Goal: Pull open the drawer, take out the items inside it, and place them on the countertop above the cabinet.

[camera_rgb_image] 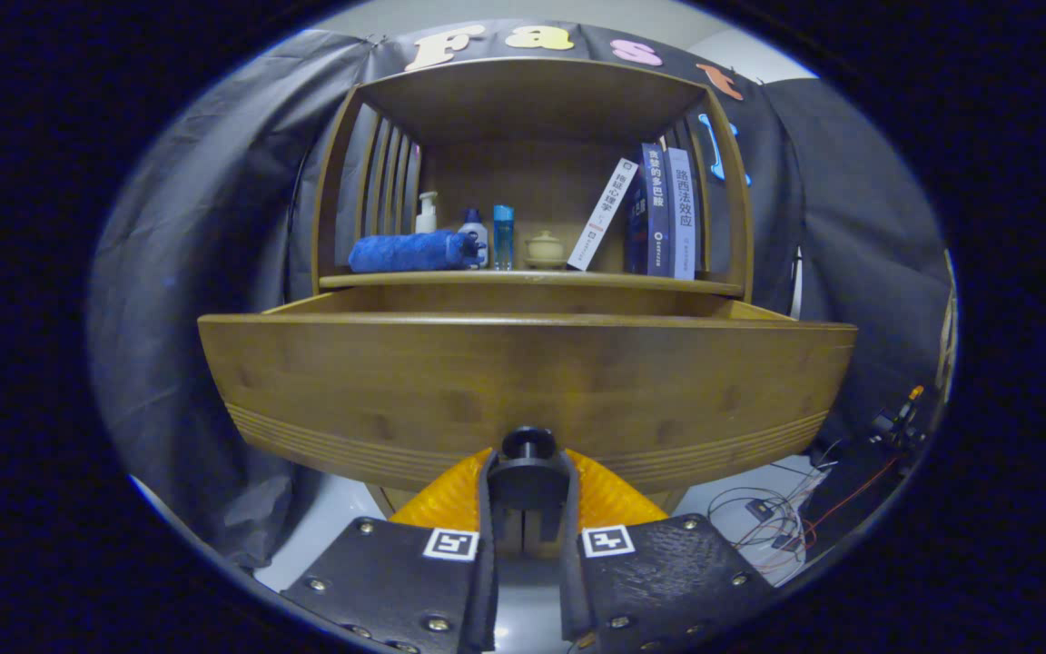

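My fingers (527, 509) are closed on the drawer's knob (527, 445); the drawer (523, 381) stands partly out beneath the worktop (532, 280). Pulling further crookedly could jam it or slip my grip.

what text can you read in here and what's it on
"贪婪的多巴胺": dark blue book spine
"路西法效应": pale blue book spine
"心理学", first characters blurred: leaning white book spine
Tall blue bottle: print too small to read
Gripper, closed on the dark round drawer knob: square markers, no words
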Demonstrator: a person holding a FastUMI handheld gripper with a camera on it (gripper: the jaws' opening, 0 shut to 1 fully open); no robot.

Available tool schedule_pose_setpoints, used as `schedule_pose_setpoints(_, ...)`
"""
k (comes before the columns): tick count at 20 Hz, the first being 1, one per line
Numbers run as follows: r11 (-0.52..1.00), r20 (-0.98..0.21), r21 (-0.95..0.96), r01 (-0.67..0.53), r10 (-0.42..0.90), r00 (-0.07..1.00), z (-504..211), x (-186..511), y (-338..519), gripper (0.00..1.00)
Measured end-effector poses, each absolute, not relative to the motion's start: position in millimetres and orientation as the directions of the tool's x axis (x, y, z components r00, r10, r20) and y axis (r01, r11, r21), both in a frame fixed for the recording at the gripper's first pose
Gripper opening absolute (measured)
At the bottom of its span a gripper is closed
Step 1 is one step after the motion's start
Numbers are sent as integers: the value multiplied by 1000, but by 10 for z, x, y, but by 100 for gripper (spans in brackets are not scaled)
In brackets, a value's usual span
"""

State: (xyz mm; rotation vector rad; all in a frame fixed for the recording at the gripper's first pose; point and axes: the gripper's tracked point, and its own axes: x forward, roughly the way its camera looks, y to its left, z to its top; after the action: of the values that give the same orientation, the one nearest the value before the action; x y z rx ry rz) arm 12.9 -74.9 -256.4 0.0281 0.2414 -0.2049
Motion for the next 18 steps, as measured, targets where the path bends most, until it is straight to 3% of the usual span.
schedule_pose_setpoints(13,978,-296,-1,207,-198,934,-2636,-241,-721,27)
schedule_pose_setpoints(16,977,-314,-13,212,-205,927,-2573,-386,-727,44)
schedule_pose_setpoints(18,977,-317,-16,213,-207,926,-2490,-456,-734,63)
